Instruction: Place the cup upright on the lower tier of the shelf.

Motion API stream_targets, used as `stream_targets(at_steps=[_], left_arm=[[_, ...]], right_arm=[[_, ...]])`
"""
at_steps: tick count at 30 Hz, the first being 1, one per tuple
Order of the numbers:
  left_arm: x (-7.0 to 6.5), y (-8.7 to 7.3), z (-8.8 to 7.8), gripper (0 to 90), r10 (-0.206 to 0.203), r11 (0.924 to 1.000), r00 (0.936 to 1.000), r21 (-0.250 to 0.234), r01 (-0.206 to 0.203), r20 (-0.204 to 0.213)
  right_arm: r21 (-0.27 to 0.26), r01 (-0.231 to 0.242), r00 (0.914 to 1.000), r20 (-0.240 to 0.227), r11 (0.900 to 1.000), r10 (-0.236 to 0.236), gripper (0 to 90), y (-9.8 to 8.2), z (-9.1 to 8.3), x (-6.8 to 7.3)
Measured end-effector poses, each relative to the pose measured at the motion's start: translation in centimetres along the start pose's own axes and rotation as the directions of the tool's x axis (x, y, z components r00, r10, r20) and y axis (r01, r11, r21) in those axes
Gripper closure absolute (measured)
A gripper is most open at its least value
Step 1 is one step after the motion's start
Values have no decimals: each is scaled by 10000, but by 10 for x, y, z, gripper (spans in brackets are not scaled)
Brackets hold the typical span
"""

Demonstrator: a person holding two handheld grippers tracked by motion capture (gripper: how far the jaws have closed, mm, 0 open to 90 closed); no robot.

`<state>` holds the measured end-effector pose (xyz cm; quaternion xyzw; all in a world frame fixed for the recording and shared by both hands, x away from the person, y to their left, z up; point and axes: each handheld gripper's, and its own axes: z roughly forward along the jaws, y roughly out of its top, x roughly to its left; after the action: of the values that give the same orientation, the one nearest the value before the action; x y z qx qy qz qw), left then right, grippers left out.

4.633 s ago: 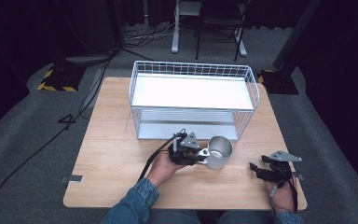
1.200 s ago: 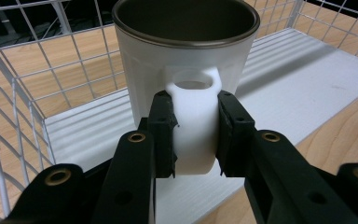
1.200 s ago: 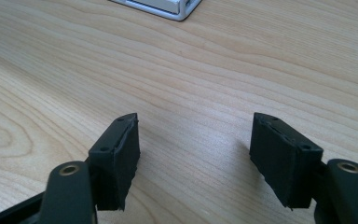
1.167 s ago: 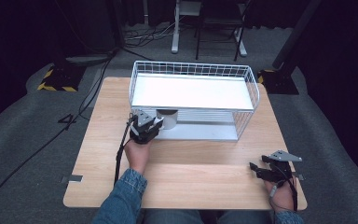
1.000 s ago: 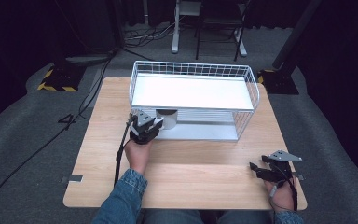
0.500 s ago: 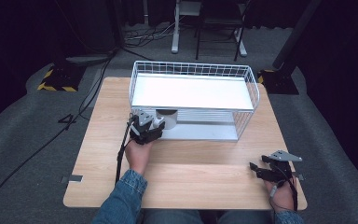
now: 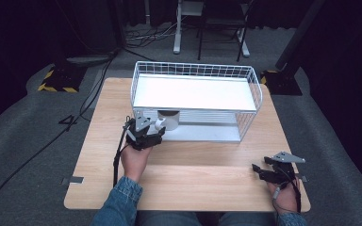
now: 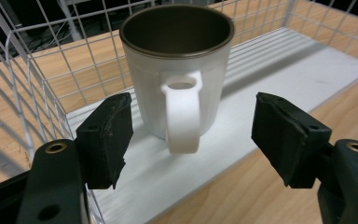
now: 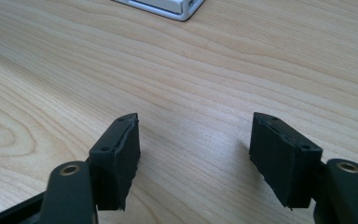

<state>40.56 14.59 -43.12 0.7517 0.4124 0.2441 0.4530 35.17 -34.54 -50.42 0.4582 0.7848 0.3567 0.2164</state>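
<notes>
Black pads of the left claw (image 8: 191, 135) stand spread either side of a white mug's (image 8: 177, 79) handle, touching nothing. That mug sits upright on the lower white shelf of a wire rack (image 7: 195, 70), near its left end. Farther right, the right claw (image 9: 193, 156) rests spread above bare wooden bench (image 7: 207, 179), seemingly just clear of it.

white mug (image 8: 177, 84) with dark inside, white wire rack (image 7: 195, 70), pale wood-grain table (image 7: 193, 188), black tongs (image 8: 191, 135).
</notes>
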Motion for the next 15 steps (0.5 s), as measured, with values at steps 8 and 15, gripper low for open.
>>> stream_targets(at_steps=[8, 15], left_arm=[[4, -6, -25, 287, -38, 9999, 9984, -114, 44, 558], [8, -20, -59, 269, 174, 9993, 9928, -344, -134, 1184]], right_arm=[[-6, 29, 10000, -79, 10000, -29, 335, 0, 1, 0], [3, 52, 9999, -115, 10000, -52, 334, 1, 1, 1]])
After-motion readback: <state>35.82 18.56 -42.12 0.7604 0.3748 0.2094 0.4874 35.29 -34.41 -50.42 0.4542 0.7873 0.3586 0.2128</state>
